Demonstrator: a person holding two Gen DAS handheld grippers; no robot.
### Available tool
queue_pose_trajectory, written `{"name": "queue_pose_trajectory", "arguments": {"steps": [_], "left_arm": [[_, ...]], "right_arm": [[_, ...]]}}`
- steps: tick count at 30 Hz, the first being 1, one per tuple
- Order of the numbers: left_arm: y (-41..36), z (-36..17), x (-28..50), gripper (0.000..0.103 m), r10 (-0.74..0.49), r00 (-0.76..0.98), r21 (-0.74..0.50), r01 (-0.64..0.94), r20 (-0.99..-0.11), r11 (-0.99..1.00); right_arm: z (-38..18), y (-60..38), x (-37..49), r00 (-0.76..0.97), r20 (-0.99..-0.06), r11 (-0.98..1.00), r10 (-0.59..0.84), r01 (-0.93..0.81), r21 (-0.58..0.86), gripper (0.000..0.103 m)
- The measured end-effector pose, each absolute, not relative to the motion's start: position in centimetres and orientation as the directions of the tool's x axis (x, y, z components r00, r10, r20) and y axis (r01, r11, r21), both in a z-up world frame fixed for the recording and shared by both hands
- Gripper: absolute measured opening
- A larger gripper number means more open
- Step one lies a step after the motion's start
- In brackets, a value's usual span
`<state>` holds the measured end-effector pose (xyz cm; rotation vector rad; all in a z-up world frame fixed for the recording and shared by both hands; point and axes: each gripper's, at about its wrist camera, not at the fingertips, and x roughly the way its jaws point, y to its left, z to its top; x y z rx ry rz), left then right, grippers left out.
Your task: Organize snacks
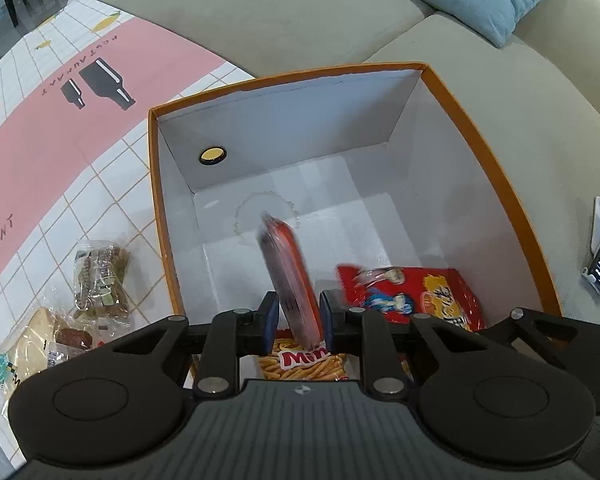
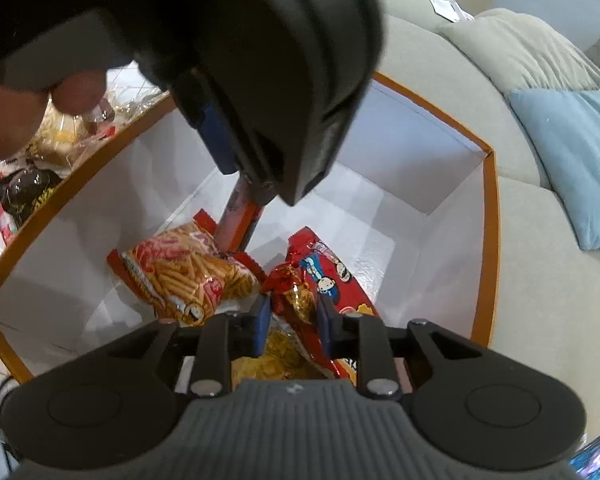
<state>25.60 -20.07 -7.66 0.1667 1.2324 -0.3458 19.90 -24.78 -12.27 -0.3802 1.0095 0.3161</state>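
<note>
Blurred red pack [image 1: 290, 276], label unreadable, snack bag [image 1: 304, 362] half-hidden

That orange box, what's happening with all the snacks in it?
A person is packing snacks into the orange box. The left gripper lowers a flat red packet into it. The right gripper has a red cartoon bag between its fingers, beside the fries-picture bag. More snacks wait outside.

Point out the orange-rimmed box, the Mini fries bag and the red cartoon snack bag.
orange-rimmed box [image 1: 476, 128], left wrist view, on its right rim.
Mini fries bag [image 2: 184, 276], right wrist view, on its printed front.
red cartoon snack bag [image 1: 416, 292], left wrist view, on its face.
</note>
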Motion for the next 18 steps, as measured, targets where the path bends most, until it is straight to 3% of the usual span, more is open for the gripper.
{"name": "queue_pose_trajectory", "arguments": {"steps": [5, 9, 18], "left_arm": [[-19.5, -7.3, 25.4, 0.036, -0.179, 0.287, -0.070, 0.352, -0.941, 0.934], [-19.1, -6.6, 24.8, 0.054, -0.190, 0.289, -0.078, 0.358, -0.938, 0.931], [-16.6, -2.3, 21.7, 0.059, -0.237, 0.372, -0.104, 0.345, -0.898, 0.933]], "right_arm": [[-12.4, -25.0, 20.1, 0.463, -0.879, 0.902, 0.113, -0.418, -0.105, 0.032], [-12.2, -24.9, 20.1, 0.442, -0.889, 0.906, 0.119, -0.414, -0.085, 0.044], [-8.1, -25.3, 18.7, 0.474, -0.866, 0.940, 0.161, -0.340, -0.012, 0.051]]}}
